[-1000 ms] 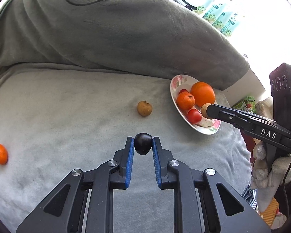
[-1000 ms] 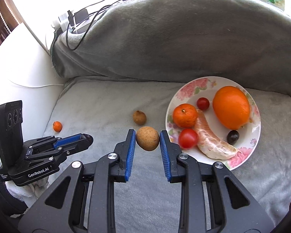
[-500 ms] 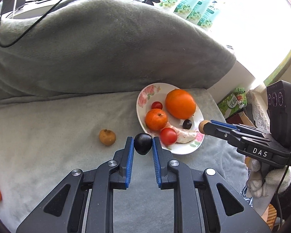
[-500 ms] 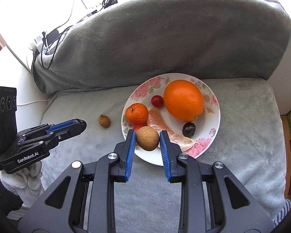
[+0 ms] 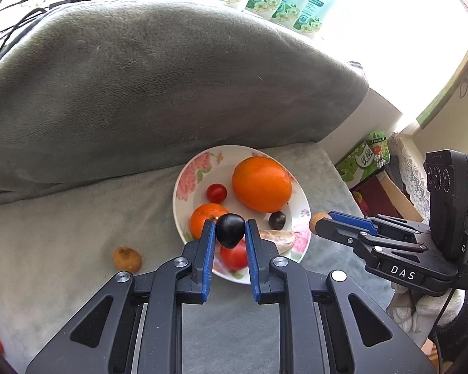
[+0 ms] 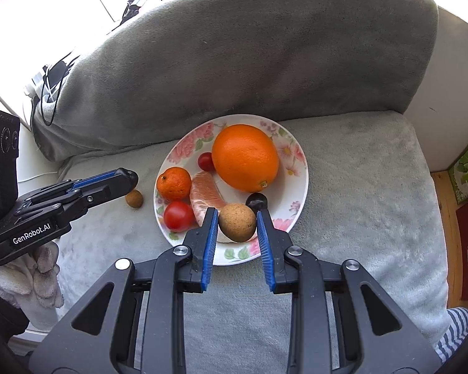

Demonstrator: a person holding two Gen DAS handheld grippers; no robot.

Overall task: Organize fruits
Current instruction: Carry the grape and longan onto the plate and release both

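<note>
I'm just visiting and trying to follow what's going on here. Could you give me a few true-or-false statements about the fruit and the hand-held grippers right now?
1. The left hand-held gripper holds a dark plum. True.
2. The right hand-held gripper is empty. False: it grips a brown fruit.
3. The big orange lies on the plate. True.
4. Every fruit is on the plate. False: a small brown fruit lies on the blanket beside it.
5. The plate is plain white. False: its rim has pink flowers.
</note>
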